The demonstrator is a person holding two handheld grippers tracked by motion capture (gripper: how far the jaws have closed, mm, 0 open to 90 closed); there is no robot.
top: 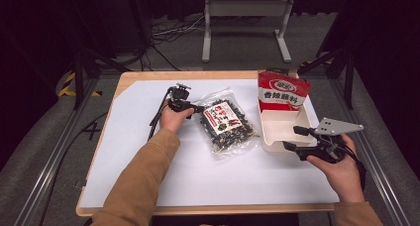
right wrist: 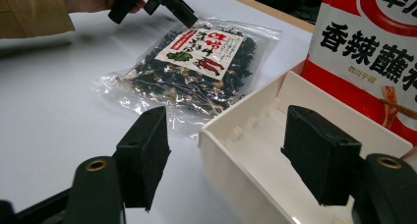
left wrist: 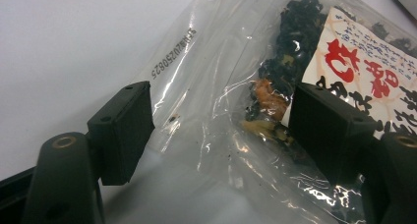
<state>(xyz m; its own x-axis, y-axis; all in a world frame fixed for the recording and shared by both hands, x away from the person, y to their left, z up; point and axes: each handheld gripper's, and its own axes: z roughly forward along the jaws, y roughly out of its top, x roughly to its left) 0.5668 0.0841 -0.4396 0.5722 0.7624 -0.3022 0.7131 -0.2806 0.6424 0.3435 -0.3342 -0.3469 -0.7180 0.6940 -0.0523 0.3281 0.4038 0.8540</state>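
The clear plastic bag of dark dried food with a red-and-white label lies flat at mid-table, at nine o'clock from the white plastic tray. The left gripper stands wide open astride its empty sealed top edge, gripping nothing; better to close on that flat film than the bulky contents. The right gripper, also open and empty, straddles the tray's near wall.

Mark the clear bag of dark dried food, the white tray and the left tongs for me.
clear bag of dark dried food [top: 227, 123], high view, on its printed label.
white tray [right wrist: 222, 135], right gripper view, on its near corner rim.
left tongs [left wrist: 216, 130], left gripper view, midway between the jaws.
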